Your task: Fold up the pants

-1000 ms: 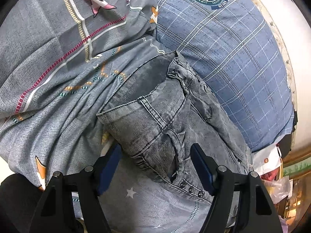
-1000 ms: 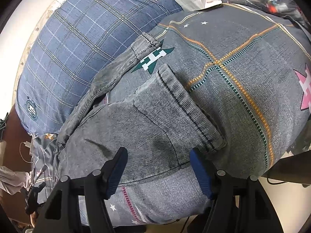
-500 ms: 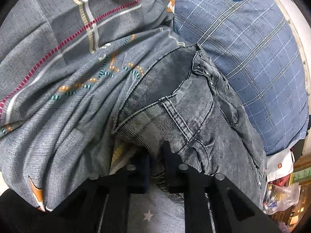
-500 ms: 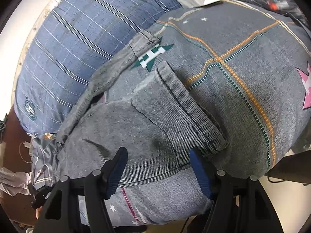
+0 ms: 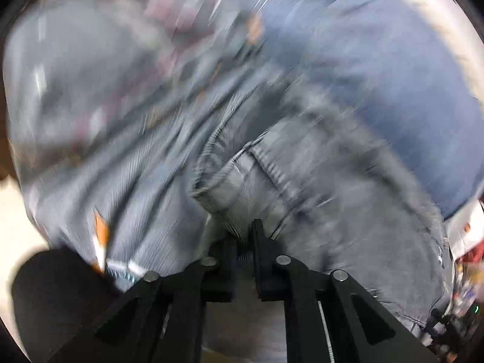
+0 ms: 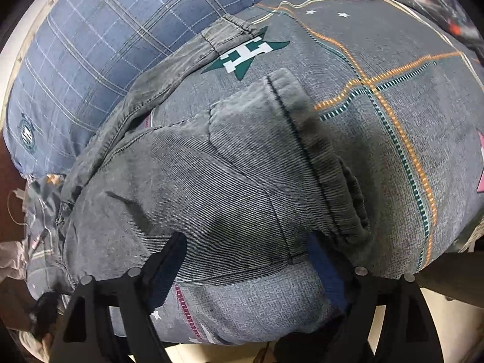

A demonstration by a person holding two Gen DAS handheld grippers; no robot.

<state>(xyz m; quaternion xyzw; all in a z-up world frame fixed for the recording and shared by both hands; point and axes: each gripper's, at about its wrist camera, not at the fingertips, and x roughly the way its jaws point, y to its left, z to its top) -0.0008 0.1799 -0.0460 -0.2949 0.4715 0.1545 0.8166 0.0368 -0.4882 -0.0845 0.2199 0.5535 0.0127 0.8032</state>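
Grey denim pants (image 6: 236, 187) lie on a patterned grey bedsheet (image 6: 393, 139). Left gripper (image 5: 243, 242), at 6 o'clock in its blurred view, is clamped on the waistband fold; jaws eased slightly wider just now, cloth between them. Right gripper (image 6: 248, 251) stands wide apart, just widened, straddling a hem without pinching it. Blue plaid pillow (image 6: 99, 60) at 10 o'clock, beyond.
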